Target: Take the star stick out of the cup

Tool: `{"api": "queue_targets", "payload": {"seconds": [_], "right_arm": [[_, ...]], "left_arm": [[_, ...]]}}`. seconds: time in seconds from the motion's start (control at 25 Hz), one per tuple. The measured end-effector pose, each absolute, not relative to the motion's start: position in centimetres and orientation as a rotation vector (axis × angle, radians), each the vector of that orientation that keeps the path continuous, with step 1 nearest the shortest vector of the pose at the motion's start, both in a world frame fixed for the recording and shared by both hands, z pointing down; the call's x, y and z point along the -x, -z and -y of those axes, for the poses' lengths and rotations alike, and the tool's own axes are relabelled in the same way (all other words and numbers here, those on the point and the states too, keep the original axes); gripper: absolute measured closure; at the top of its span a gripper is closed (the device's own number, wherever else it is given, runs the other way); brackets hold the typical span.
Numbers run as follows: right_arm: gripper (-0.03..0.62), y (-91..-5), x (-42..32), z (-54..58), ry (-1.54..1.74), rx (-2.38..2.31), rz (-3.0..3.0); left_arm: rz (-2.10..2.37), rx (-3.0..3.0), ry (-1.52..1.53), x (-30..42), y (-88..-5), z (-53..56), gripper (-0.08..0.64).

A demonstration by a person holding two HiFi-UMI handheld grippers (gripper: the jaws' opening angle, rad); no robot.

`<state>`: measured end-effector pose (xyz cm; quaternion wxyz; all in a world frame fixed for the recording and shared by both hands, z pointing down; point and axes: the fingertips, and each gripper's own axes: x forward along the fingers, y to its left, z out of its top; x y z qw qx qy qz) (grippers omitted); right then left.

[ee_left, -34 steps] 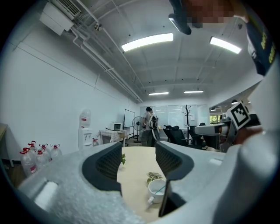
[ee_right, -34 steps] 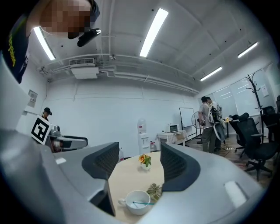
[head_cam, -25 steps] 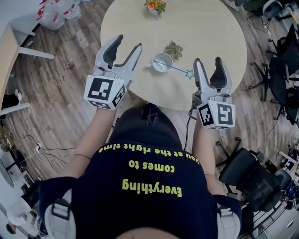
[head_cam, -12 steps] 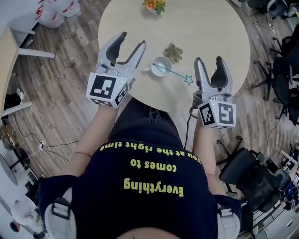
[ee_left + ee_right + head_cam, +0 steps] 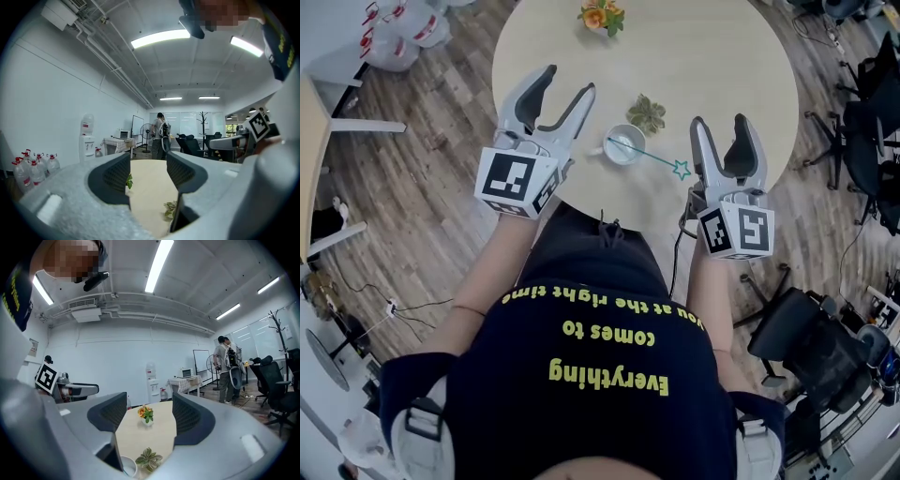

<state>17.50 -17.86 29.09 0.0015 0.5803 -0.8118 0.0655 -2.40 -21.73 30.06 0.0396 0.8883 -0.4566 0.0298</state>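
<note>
A white cup [image 5: 624, 144] stands near the front edge of the round table [image 5: 712, 56]. A thin teal stick [image 5: 649, 155] leans out of it to the right, ending in a star [image 5: 681, 170] over the table edge. My left gripper [image 5: 562, 86] hovers open just left of the cup, with nothing between its jaws. My right gripper [image 5: 723, 130] is open too, right of the star and a little nearer me. In the right gripper view the cup's rim [image 5: 129, 466] shows at the bottom, beside the left jaw.
A small green succulent [image 5: 647, 112] sits just behind the cup. An orange flower pot [image 5: 600, 15] stands at the table's far edge. Office chairs [image 5: 872, 103] crowd the right side. Water bottles [image 5: 398, 33] stand on the floor at far left.
Both grippers have stayed almost still and open. The view has shifted slightly, so the table and cup sit a little lower and more to the left in the frame.
</note>
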Motion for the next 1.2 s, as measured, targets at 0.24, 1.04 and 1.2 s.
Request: {"api": "queue_targets", "payload": {"seconds": [0.24,1.04,1.2], "right_arm": [[0.284,-29.1,-17.2,18.0,-0.204,-1.829,2.527],[0.278,-31.8,-16.3,17.3,-0.269,-1.803,2.500],[0.284,-32.4,-15.9,17.5,-0.287,-1.789,2.502]], "left_arm": [[1.371,-2.728,-0.084,2.3,-30.5,22.1,0.318],[1.310,-2.712,-0.104,2.0,-33.3,21.4,0.363],[1.280,-2.728,-0.114,1.8,-33.7,21.2,0.428]]}}
